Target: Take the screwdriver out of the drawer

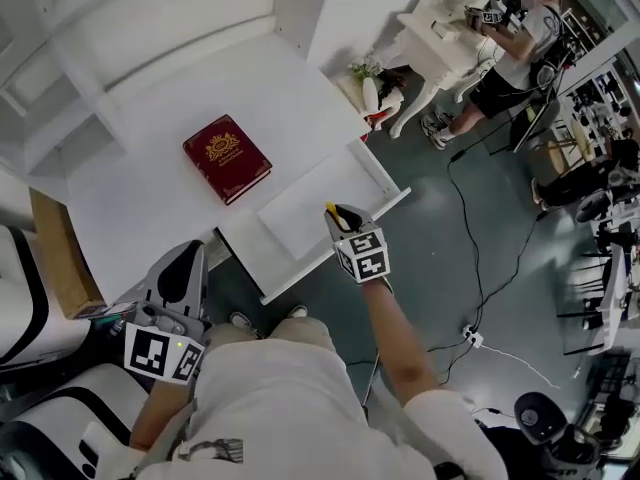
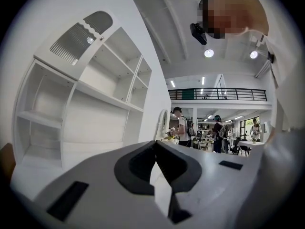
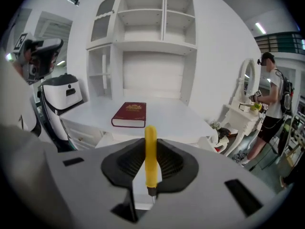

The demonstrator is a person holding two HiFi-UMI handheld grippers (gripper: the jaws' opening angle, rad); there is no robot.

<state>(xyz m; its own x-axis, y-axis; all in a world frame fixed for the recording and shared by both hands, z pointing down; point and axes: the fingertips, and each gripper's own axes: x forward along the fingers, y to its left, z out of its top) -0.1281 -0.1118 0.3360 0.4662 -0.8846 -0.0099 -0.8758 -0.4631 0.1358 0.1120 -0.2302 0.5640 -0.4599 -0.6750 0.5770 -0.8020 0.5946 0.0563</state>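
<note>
A yellow-handled screwdriver (image 3: 150,156) stands upright between the pads of my right gripper (image 3: 150,165), which is shut on it. In the head view the right gripper (image 1: 345,220) hangs over the front corner of the open white drawer (image 1: 387,184), with the screwdriver's yellow handle (image 1: 331,210) sticking up out of it. The drawer's inside looks bare. My left gripper (image 1: 184,270) is at the lower left by the desk's front edge, away from the drawer. Its jaws (image 2: 154,146) meet at the tips with nothing between them.
A dark red book (image 1: 227,158) lies on the white desk (image 1: 130,208) under a white shelf unit (image 3: 148,42). A white machine (image 1: 22,298) stands at the left. Cables and a power strip (image 1: 472,338) lie on the floor. A person (image 1: 512,53) stands by a white dresser, far right.
</note>
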